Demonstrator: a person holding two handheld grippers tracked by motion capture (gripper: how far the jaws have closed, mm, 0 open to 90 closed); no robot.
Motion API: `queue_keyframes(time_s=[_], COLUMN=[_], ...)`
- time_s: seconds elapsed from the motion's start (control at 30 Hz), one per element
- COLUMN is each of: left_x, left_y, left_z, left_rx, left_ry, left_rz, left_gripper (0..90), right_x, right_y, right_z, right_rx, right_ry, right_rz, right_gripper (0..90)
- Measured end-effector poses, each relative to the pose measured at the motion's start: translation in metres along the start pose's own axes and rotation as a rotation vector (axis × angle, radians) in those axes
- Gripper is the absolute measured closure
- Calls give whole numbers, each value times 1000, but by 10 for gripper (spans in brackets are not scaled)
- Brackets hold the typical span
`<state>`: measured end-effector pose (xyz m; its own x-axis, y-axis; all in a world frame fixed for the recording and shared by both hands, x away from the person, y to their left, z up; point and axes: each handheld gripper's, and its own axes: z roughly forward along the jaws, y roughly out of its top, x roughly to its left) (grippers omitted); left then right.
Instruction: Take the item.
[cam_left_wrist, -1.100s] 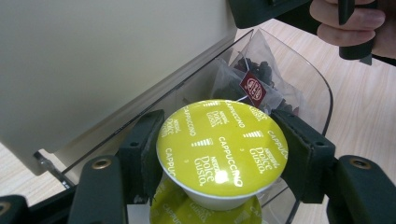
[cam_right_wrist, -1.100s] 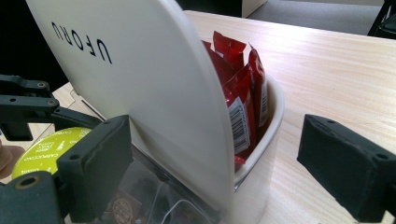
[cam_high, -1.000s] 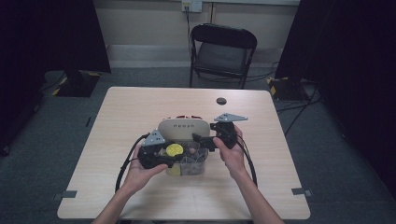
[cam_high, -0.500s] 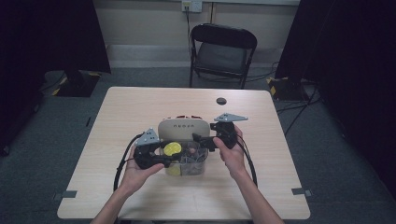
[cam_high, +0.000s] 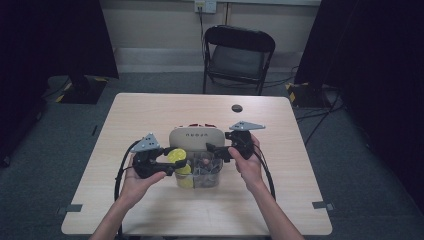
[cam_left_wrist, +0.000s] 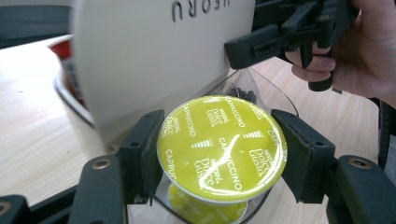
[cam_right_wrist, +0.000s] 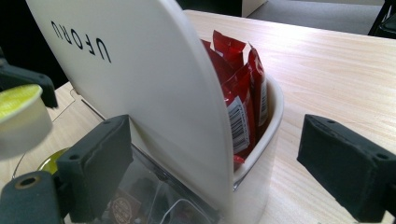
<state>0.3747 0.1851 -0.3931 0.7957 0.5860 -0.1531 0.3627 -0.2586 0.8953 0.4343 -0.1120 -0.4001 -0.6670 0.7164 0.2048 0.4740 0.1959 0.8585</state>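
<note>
- High view: left tool (cam_high: 171, 165) lifts a round yellow foil-topped coffee capsule (cam_high: 176, 156) just above the clear plastic box (cam_high: 200, 172) on the pale wooden surface (cam_high: 150, 115); right tool (cam_high: 216, 149) steadies the box
- Left gripper view: jaws pinch the capsule's rim; carrying it out, seemingly
- Right gripper view: jaws spread astride the cream lid (cam_right_wrist: 140, 93), red sachets (cam_right_wrist: 238, 84) behind

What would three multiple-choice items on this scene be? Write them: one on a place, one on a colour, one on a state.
1. Where do the red sachets stand?
A) right behind the white panel
B) on the chair
C) between a gripper's jaws

2. What colour is the cappuccino capsule lid?
A) red
B) yellow
C) blue

3. How is the left gripper?
A) open and empty
B) shut on a sachet
C) shut on the capsule

Answers:
1 A, they rise just behind the panel.
2 B, the printed lid shows yellow.
3 C, its jaws clamp the capsule's rim from both sides.
</note>
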Motion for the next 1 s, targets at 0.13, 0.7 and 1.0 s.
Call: queue_keyframes(time_s=[0.13, 0.7, 1.0], left_x=[4, 23, 35], left_y=[-1, -6, -6], left_z=[-8, -33, -47], left_rx=[-15, -42, -54], left_ry=[7, 51, 83], left_rz=[-12, -55, -62], left_gripper=[378, 378, 379], right_x=[0, -1, 0], right_y=[0, -1, -1], right_z=[0, 1, 1], right_rx=[0, 6, 6], right_ry=[1, 2, 0], right_rz=[1, 3, -1], right_gripper=[96, 92, 92])
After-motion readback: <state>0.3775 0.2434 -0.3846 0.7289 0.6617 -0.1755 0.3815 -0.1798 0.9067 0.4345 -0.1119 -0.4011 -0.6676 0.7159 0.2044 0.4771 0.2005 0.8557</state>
